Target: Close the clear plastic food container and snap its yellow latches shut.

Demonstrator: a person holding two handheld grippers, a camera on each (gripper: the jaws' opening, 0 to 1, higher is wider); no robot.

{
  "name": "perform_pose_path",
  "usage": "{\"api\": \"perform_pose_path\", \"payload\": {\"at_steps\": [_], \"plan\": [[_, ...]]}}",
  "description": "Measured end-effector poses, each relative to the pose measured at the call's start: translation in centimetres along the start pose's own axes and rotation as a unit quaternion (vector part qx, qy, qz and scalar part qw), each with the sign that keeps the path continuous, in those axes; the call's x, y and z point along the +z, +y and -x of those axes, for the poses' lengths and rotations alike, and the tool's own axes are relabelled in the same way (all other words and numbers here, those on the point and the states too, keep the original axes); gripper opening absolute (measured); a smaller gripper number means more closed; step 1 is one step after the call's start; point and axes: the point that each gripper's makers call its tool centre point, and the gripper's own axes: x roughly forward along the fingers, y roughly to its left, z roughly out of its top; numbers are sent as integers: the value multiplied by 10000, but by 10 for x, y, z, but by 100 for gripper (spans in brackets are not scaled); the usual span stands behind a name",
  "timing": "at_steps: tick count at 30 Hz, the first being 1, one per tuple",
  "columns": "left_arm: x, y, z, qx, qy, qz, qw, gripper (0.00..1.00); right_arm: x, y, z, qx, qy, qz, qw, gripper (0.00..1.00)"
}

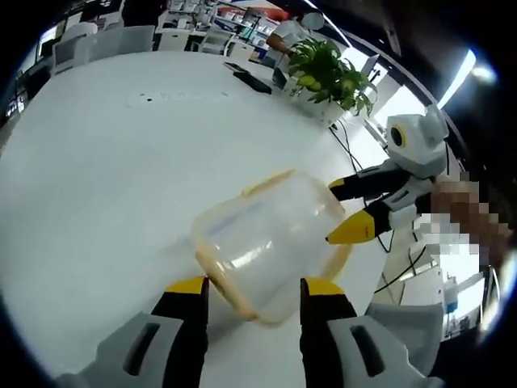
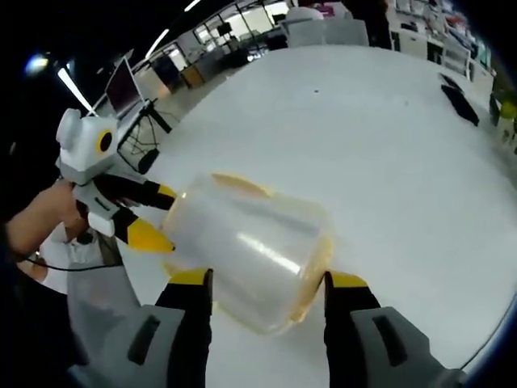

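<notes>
The clear plastic food container with yellow rim and latches [image 1: 271, 242] sits tipped on its side, held between the two tools above the white round table [image 1: 105, 178], and that is where the trouble may lie: I judge it could roll or slip out and drop to the table, because smooth curved plastic gives little purchase and each tool presses from an opposite end. Starting from the container's left, the left gripper [image 1: 254, 287] has its yellow-tipped jaws spread either side of the container's rim end, and I cannot tell whether they actually bite on it. To the container's right in the left gripper view, the right gripper [image 1: 355, 212] reaches in with its jaws parted, the tips at the container's far wall. In the right gripper view the container [image 2: 246, 250] lies between that gripper's [image 2: 271, 283] own spread jaws, with the left gripper [image 2: 153, 218] touching the container's left side. A potted green leafy plant [image 1: 331, 73] stands well beyond the container.
</notes>
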Motion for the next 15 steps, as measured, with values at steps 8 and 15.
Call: {"api": "perform_pose_path", "payload": {"at_steps": [8,15], "plan": [[4,1,11,43,-119,-90,9999,38,-2,0,8,-91,90,497,9987,52],[14,2,21,124,-187,-380,9990,38,6,-1,19,-180,-50,1092,9938,48]]}}
